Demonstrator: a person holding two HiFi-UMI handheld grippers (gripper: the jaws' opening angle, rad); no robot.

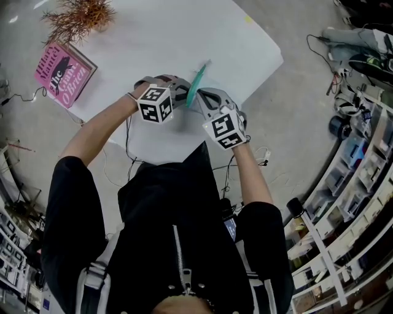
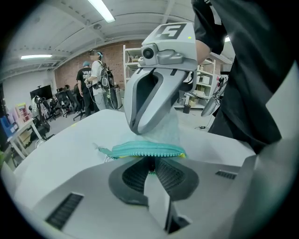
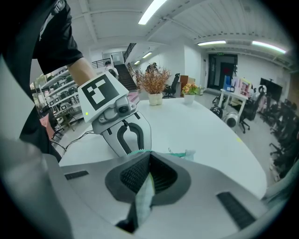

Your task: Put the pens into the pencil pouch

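While the person (image 1: 184,245) in a black top stood at the near edge of the white table (image 1: 184,37), both grippers met low over that edge with the pencil pouch (image 1: 197,83) caught between them. The left gripper (image 1: 183,98) had its jaws drawn almost together, nipping the pouch right at its teal zipper (image 2: 145,149). In the left gripper view the zipper ran crosswise just past the pads, and the pale mesh body rose behind it toward the other claw. The right gripper (image 1: 201,100) was clamped fully closed on that pale fabric. In its own view a strip of the mesh ran down between the ribbed pads (image 3: 135,175) and out beneath them. From the head view the pouch showed edge-on as a thin teal strip, slanting up and away from the two sets of fingertips, which sat just beside each other. Whether its far end touched the tabletop could not be told. Well apart from the pouch, at the table's far left corner, a pink book (image 1: 64,74) lay flat, with a dried plant (image 1: 80,17) just beyond it. Shelves (image 1: 344,214) crowded the floor to the person's right.
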